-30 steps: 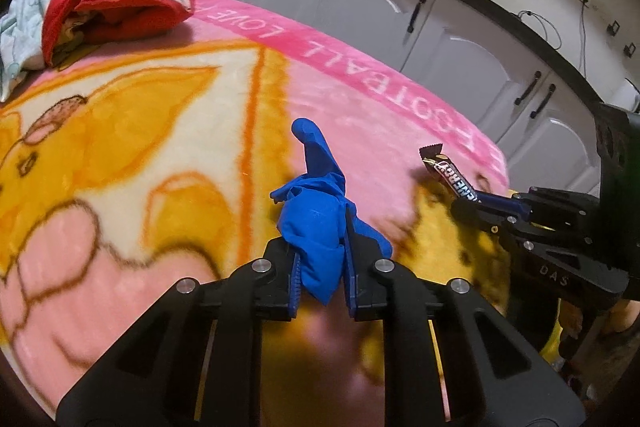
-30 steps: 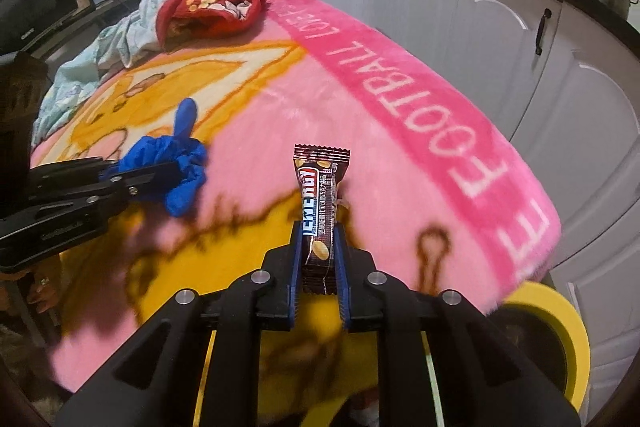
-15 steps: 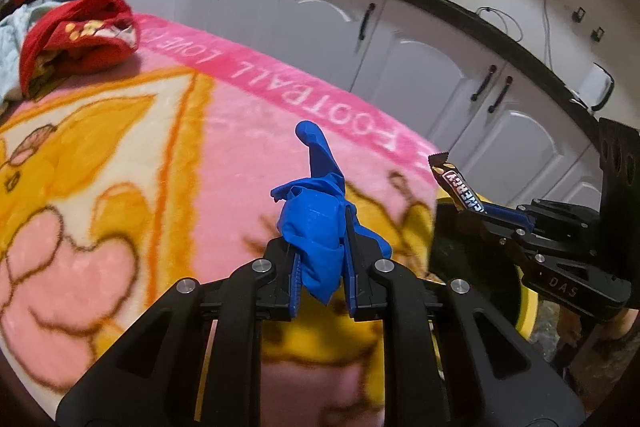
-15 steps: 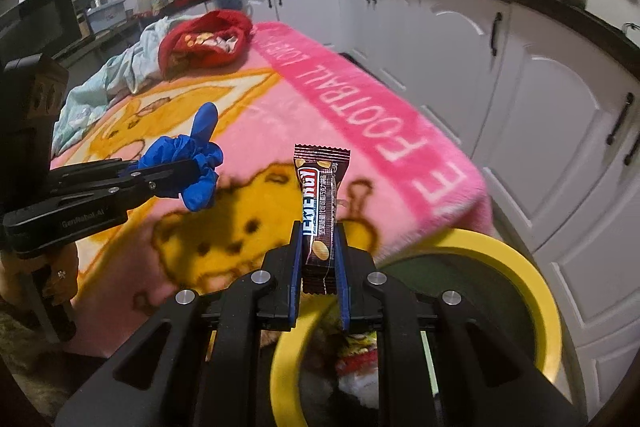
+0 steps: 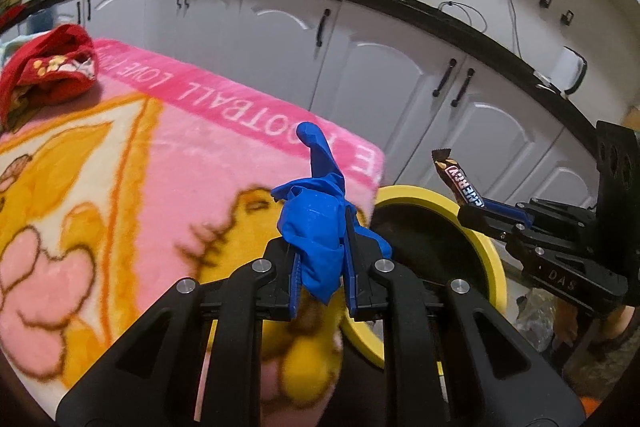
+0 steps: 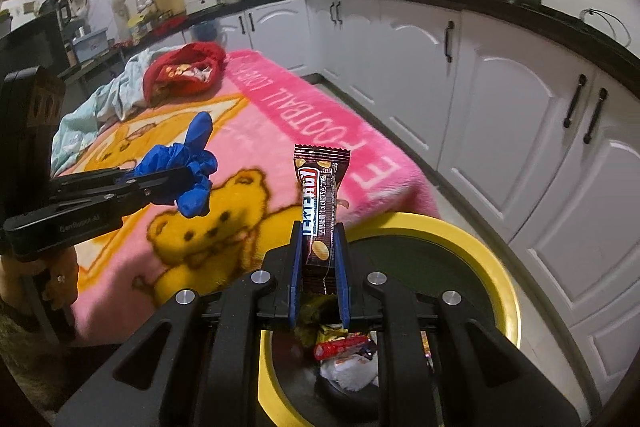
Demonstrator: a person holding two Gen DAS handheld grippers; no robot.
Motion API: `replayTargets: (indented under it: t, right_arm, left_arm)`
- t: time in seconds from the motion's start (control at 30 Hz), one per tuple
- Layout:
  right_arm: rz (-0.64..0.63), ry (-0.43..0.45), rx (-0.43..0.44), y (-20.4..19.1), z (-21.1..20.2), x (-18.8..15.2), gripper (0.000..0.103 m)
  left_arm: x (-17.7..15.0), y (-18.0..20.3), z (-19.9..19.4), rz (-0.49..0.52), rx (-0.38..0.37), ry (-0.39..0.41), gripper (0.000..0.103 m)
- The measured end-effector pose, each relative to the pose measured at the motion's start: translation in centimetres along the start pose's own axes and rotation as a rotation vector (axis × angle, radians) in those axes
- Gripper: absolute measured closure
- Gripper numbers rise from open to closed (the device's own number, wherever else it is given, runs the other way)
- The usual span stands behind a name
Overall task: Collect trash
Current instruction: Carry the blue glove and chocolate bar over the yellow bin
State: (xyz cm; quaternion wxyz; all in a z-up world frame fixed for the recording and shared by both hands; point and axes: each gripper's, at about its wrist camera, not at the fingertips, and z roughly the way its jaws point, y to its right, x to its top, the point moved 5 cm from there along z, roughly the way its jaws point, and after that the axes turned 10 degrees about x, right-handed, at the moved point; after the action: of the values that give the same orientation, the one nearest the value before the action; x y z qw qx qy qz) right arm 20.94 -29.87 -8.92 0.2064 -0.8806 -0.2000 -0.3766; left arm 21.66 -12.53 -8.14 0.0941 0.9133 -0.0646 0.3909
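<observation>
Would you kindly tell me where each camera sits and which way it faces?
Left wrist: behind the left gripper, looking along its jaws, shut on a blue glove, over the pink blanket.
Right wrist: behind the right gripper, holding a snack bar above the yellow bin.
Shared: blanket, bin, and each other's gripper.

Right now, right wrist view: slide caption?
Right gripper holds snack wrapper over yellow bin; left gripper holds blue glove.

Pink bear-print blanket point(image 6: 256, 131) covering the surface, red cloth point(image 6: 184, 73) and pale blue cloth point(image 6: 120, 95) bunched at eleven o'clock.
</observation>
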Motion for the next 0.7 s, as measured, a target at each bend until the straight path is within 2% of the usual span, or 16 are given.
replayTargets:
  t: [0.4,0.7]
  right_arm:
    - [0.053,0.045,-0.055,1.8,-3.0,-1.3,0.089]
    - [0.080,0.046,-0.088,2.9,-4.0,-2.8,0.089]
  left_arm:
    - [-0.1,3.6,0.0,0.041,-0.046,0.024,0.092]
    - [-0.4,5.8,0.3,0.073,-0.069,0.033,0.092]
